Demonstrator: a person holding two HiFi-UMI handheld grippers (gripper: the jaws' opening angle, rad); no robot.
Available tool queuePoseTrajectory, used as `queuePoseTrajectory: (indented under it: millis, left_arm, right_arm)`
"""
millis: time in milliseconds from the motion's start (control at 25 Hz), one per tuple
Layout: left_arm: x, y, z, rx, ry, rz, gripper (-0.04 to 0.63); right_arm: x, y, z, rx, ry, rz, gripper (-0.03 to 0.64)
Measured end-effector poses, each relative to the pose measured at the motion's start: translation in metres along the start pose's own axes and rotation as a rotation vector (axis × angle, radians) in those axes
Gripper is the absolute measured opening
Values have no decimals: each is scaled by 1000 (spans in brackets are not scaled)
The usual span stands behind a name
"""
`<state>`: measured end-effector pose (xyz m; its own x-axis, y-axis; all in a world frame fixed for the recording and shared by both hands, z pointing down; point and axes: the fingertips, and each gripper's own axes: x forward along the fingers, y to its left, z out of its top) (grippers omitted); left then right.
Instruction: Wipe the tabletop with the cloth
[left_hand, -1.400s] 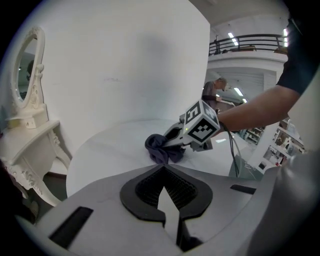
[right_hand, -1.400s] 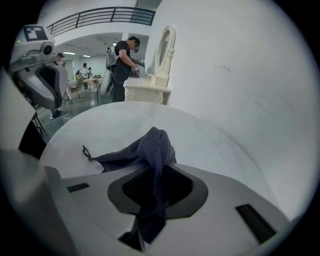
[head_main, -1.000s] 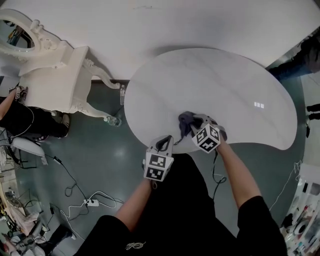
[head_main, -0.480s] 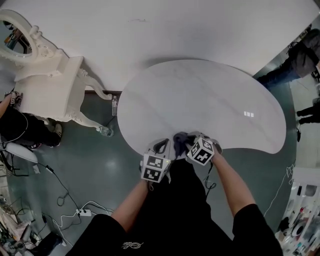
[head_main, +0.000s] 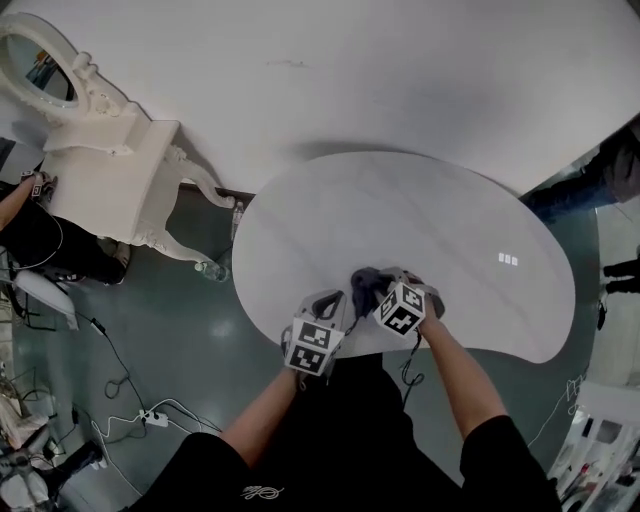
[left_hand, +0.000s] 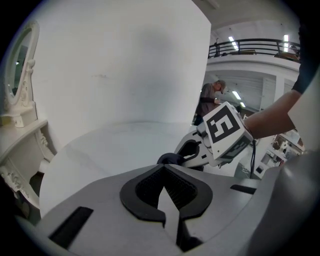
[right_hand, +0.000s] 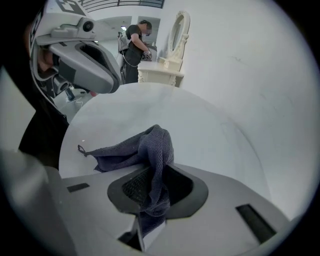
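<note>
The left gripper (left_hand: 164, 172) is pressed together on nothing, by the near edge of the table (head_main: 430, 210). Just right of it, the right gripper (right_hand: 152, 172) pinches a bunched fold of the dark knit cloth (right_hand: 145, 147), and the loose end trails on the table. The cloth looks soft, light and limp, so a gathered fold is probably the best hold. The tabletop is pale, smooth and bare. To the left a white dressing table (head_main: 110, 170) stands on a dark floor (head_main: 150, 320), where cables (head_main: 150, 415) lie.

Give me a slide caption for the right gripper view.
Right gripper pinching a dark grey cloth that drapes onto the white tabletop.
</note>
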<state>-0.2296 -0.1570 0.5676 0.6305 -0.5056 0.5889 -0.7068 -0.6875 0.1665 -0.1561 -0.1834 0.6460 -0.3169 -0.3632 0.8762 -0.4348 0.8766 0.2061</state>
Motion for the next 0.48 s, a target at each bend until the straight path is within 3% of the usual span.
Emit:
queuePoseTrajectory:
  millis: [280,480]
  left_arm:
    - [30,12,45,-16,-5,68,8]
    - [52,12,55,-40,19,104,8]
  right_arm:
    - [14,-78,7,-34,-29,28,55]
    - [25,-130,8,-88,-70,22,56]
